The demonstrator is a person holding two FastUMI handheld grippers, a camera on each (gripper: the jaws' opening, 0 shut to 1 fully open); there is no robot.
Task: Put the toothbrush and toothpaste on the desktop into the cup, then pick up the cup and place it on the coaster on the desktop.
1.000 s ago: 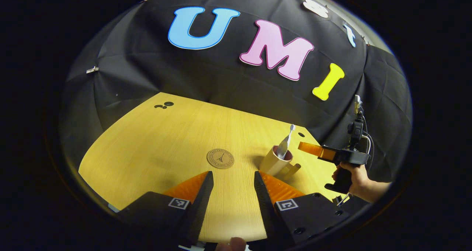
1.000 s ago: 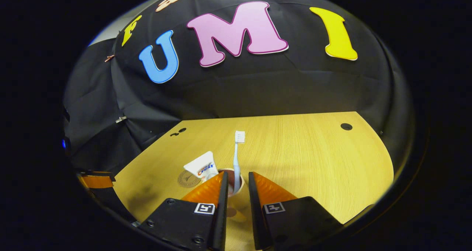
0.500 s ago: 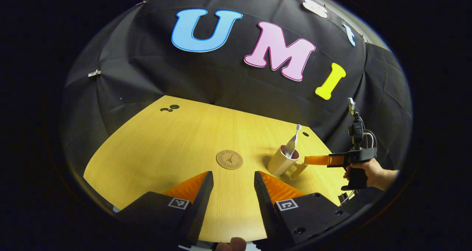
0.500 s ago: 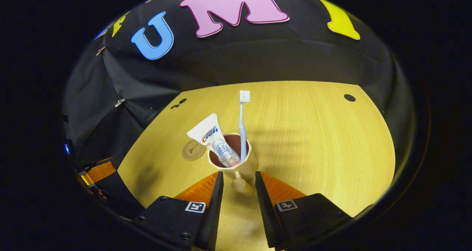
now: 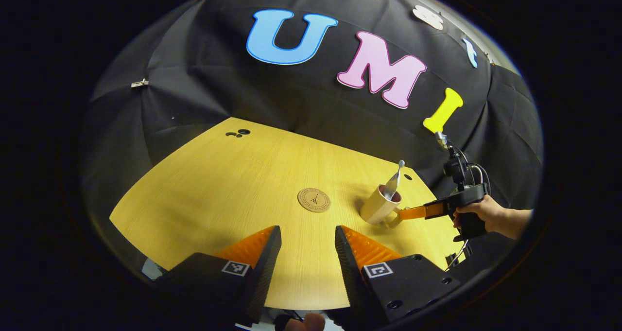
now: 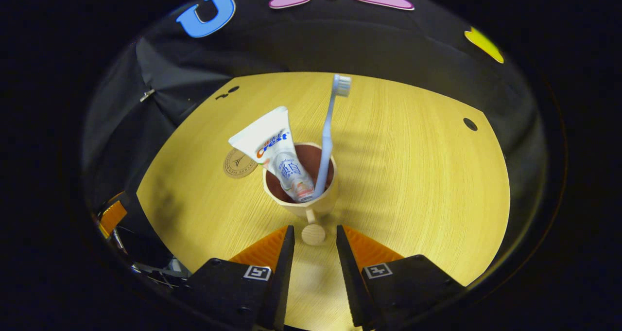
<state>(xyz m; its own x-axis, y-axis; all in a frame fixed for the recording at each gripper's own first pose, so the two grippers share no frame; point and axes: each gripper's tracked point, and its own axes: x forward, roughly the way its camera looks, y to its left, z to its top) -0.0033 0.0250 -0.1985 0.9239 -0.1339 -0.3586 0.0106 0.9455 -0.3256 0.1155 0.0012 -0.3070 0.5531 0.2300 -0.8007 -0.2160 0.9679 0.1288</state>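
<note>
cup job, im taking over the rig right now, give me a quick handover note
Right gripper: open, its fingers either side of the cup's handle knob, not closed on it.
Left gripper: open, holding nothing, above the desktop's near edge.
Toothbrush and toothpaste both stand in the cup; that part is done.
The cup stands on the desktop, beside the coaster and off it.
Left to do: close on the handle, lift the cup, set it on the coaster.
</note>
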